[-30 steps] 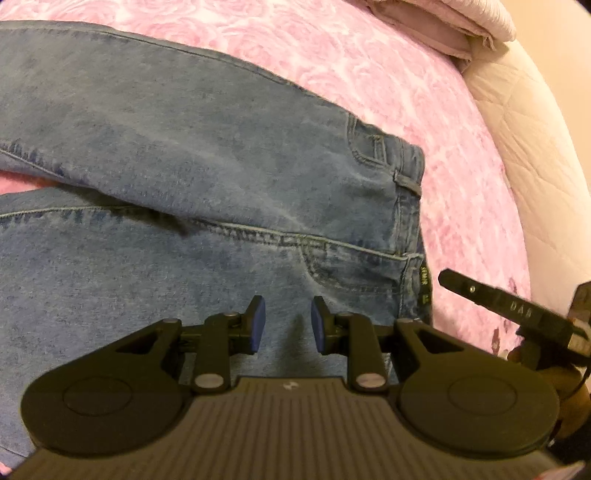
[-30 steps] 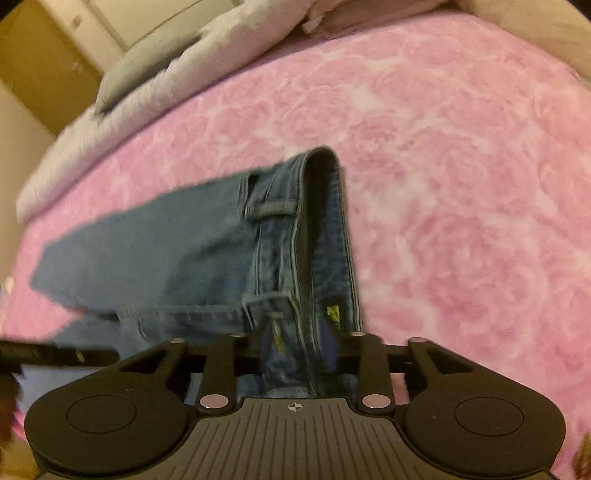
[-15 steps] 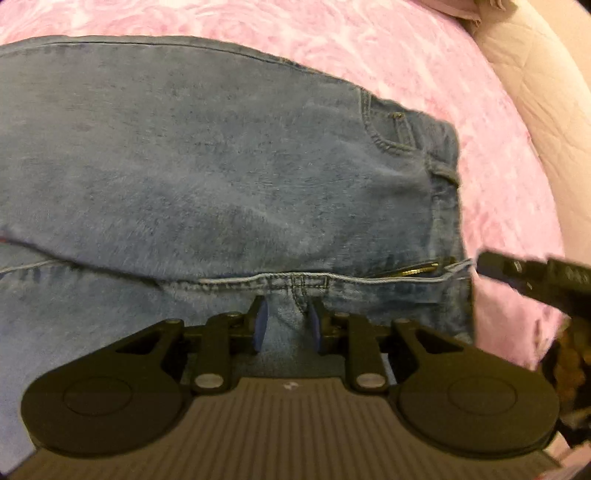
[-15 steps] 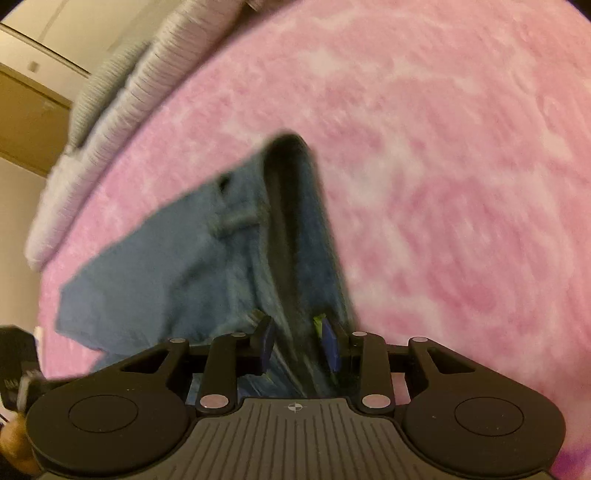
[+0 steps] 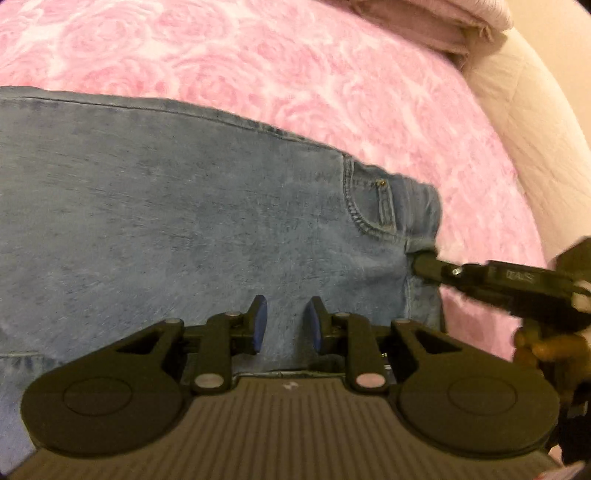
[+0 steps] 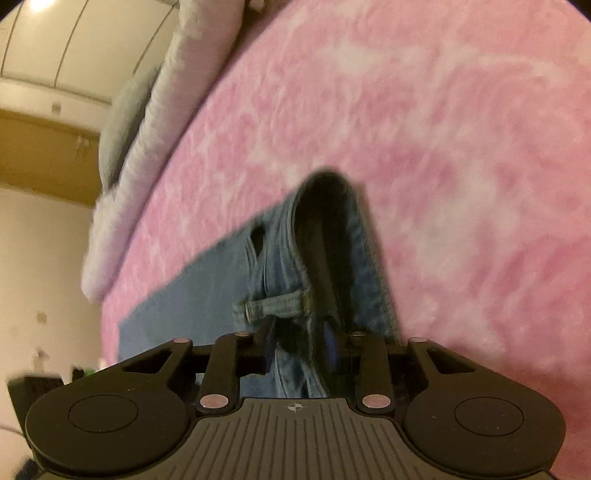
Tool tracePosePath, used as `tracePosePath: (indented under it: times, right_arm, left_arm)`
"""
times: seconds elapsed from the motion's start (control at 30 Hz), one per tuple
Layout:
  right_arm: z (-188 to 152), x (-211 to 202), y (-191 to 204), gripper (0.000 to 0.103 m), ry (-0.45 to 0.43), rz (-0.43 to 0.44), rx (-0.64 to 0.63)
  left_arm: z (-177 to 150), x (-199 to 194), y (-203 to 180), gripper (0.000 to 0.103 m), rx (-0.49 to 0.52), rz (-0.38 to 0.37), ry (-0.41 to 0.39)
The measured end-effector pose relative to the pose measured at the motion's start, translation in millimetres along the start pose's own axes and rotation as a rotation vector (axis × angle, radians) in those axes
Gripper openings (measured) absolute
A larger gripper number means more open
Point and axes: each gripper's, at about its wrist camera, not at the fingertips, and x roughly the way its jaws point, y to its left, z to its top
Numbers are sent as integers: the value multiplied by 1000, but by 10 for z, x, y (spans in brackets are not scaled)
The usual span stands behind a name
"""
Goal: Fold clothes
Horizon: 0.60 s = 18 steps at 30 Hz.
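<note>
My left tongs (image 5: 284, 323) hang just over the jeans (image 5: 192, 221), blue pads partly apart, bare denim showing in the gap; the pads press on nothing, though whether their tips touch the cloth I cannot tell. The jeans lie folded and flat across the pink rose-patterned bedspread (image 5: 295, 66), legs running off to the left, the waistband (image 5: 424, 221) at the right end with a small stitched pocket (image 5: 369, 206) beside it. At that waistband edge my right tongs (image 5: 424, 264) come in from the right, black tip on the denim, with part of my right hand (image 5: 543, 347) behind them. Past the jeans the bedspread runs on to a cream quilted edge (image 5: 535, 155) at the right and a pile of pale bedding (image 5: 424, 18) at the top. In the right wrist view, my right tongs (image 6: 301, 349) are closing, the blue pads pinching a doubled fold of the waistband (image 6: 325, 258), which stands up between them and shows its dark inside. A belt loop (image 6: 273, 306) sits just ahead of the left pad. Farther off the jeans (image 6: 192, 295) stretch left over the bedspread (image 6: 443, 129), blurred. Beyond that lie a pale ribbed cover (image 6: 147, 155) and a grey pillow (image 6: 118, 122) along the bed's edge, then a cream wall (image 6: 40, 258).
</note>
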Motion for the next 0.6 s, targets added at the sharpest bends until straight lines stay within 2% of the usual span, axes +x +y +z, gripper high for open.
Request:
tracePosePath:
  times: [0.03, 0.07, 0.13, 0.17, 0.2, 0.23, 0.3, 0.4, 0.47, 0.53, 0.6]
  right_arm:
    - [-29, -84, 200, 7, -50, 10, -135]
    - [-70, -206, 383, 6, -104, 64, -246]
    - [-127, -310, 471, 4, -132, 76, -283]
    - [-145, -250, 365, 4, -101, -27, -251]
    - [-160, -153, 210, 4, -54, -169, -204]
    - [-169, -61, 34, 4, -7, -249, -152]
    - [-142, -34, -57, 4, -19, -240, -102]
    - [-49, -39, 88, 5, 5, -261, -151]
    - [16, -114, 81, 5, -19, -234, -110]
    - [18, -178, 14, 5, -61, -205, -59]
    - [34, -110, -68, 5, -20, -290, -36]
  left_arm:
    - [-6, 18, -9, 19, 9, -6, -3]
    - [-13, 35, -17, 19, 18, -12, -5]
    - [-26, 104, -14, 19, 22, -8, 2]
    - [-25, 147, -14, 19, 20, -3, 9]
    - [-14, 181, -26, 19, 20, -4, 12]
    - [4, 192, -53, 19, 29, -8, 13]
    - [43, 190, -121, 19, 58, -24, 8]
    - [107, 177, -186, 19, 78, -70, -19]
    - [162, 210, -204, 19, 71, -105, -35]
    - [213, 343, -243, 19, 89, -83, -15]
    - [254, 477, -232, 14, 112, -56, -4]
